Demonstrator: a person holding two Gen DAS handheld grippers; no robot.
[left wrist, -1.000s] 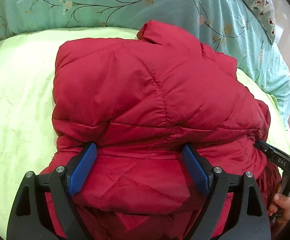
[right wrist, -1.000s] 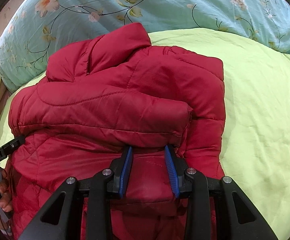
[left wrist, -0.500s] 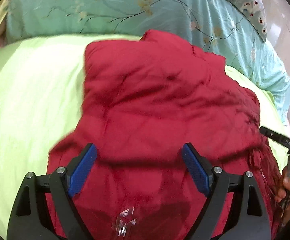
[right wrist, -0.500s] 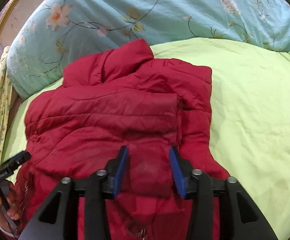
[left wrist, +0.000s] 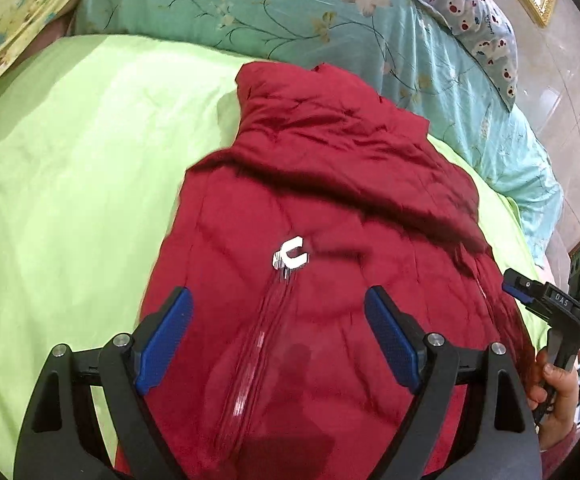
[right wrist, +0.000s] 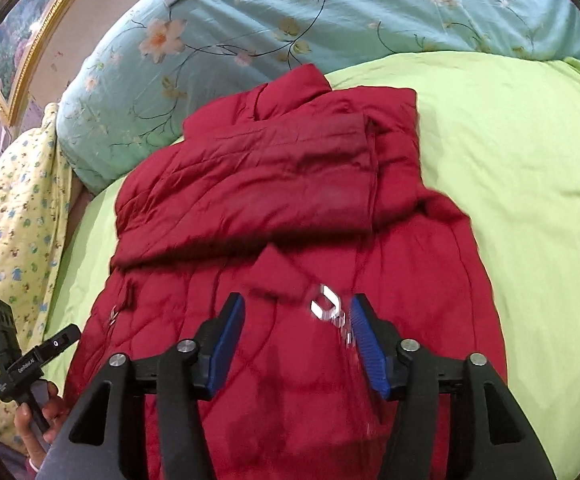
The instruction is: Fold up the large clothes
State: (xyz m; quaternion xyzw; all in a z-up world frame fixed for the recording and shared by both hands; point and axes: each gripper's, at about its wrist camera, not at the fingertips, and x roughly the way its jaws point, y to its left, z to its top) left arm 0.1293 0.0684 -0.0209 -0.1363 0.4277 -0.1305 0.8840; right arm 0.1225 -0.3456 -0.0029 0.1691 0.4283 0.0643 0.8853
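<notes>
Lying on the bed before you: one red jacket, partly folded, collar toward the floral quilt, silver zipper pull showing. Your left gripper hangs wide open above it, holding nothing. Your right gripper has just been opening, its jaws apart over the fabric, gripping nothing.

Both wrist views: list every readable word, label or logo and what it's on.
"DAS": right gripper, on its black body, left wrist view.
"GenRobot.AI", small and only roughly legible: left gripper, on its black body, right wrist view.
Red jacket: silver emblem, blurred, not readable as text.
</notes>
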